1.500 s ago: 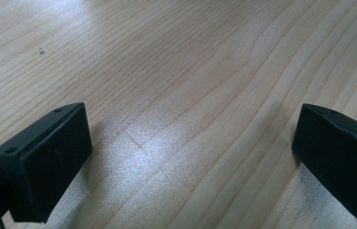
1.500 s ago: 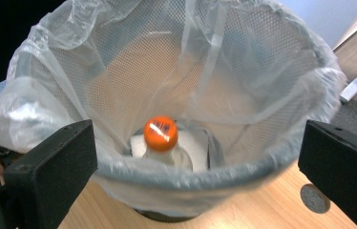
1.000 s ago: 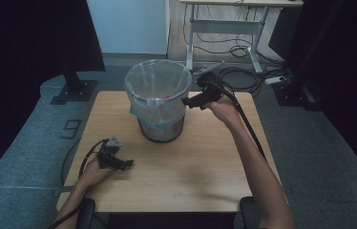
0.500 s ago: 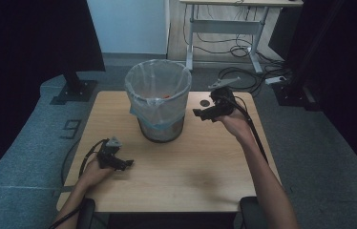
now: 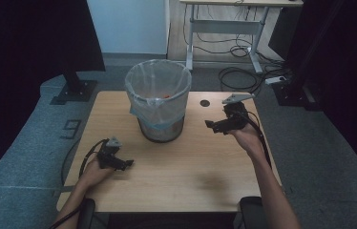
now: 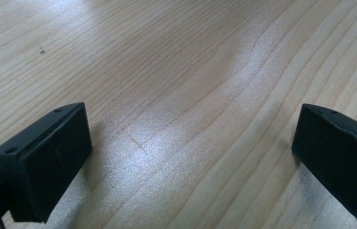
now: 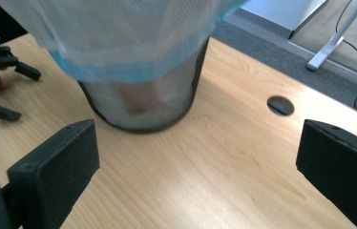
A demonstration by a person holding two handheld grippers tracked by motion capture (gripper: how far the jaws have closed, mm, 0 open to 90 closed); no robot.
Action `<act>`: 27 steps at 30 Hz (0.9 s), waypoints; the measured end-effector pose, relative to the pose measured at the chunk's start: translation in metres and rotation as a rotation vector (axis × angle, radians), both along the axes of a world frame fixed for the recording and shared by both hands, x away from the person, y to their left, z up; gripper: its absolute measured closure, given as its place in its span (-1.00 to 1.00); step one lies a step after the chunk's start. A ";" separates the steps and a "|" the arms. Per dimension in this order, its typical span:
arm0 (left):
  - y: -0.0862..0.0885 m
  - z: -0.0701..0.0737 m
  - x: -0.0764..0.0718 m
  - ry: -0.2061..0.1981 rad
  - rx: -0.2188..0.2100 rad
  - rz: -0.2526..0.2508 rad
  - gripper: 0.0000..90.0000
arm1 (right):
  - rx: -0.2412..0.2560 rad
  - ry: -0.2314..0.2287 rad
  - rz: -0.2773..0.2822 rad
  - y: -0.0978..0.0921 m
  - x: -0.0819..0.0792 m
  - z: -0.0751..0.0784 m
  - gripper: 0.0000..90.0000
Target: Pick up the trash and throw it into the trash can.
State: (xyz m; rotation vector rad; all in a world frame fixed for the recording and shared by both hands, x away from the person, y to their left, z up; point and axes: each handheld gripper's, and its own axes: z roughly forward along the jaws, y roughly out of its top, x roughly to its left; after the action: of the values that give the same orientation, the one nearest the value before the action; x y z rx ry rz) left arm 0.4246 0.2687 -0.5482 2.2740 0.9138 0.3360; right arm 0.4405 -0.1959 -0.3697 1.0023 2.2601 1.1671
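right tongs (image 5: 215,126) wide, empty, just right of bin (image 5: 158,99); left tongs (image 5: 124,164) wide, empty, near bin's front-left on worktop (image 5: 191,167).

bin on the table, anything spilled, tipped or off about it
Nothing stands out. The mesh bin stands upright on the table, its clear liner folded over the rim, with something orange-red inside and nothing spilled around it. Both the left gripper and the right gripper have their jaws open and hold nothing.
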 end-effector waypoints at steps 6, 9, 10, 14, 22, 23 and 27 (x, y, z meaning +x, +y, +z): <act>0.000 0.000 0.000 0.001 -0.001 0.001 -1.00 | -0.009 -0.003 -0.027 -0.013 -0.009 -0.022 -0.97; 0.000 0.000 0.000 0.001 -0.001 0.002 -1.00 | -0.011 -0.007 -0.037 -0.018 -0.014 -0.033 -0.96; 0.000 0.000 0.000 0.001 -0.001 0.002 -1.00 | -0.011 -0.007 -0.037 -0.018 -0.014 -0.033 -0.96; 0.000 0.000 0.000 0.000 -0.001 0.003 -1.00 | -0.015 -0.006 -0.058 -0.025 -0.023 -0.055 -0.95; 0.000 0.000 0.000 0.000 0.000 0.005 -1.00 | -0.036 0.022 -0.093 -0.033 -0.037 -0.098 -0.95; 0.000 0.000 0.000 0.000 0.001 0.004 -1.00 | -0.041 0.029 -0.098 -0.034 -0.038 -0.103 -0.95; 0.000 0.000 -0.001 0.000 0.001 0.007 -1.00 | -0.055 0.052 -0.117 -0.037 -0.045 -0.129 -0.96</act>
State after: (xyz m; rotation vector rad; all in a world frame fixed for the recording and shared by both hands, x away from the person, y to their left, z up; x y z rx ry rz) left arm 0.4240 0.2685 -0.5484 2.2721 0.9220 0.3397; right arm 0.3957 -0.2330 -0.4985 1.1390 2.2273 1.0360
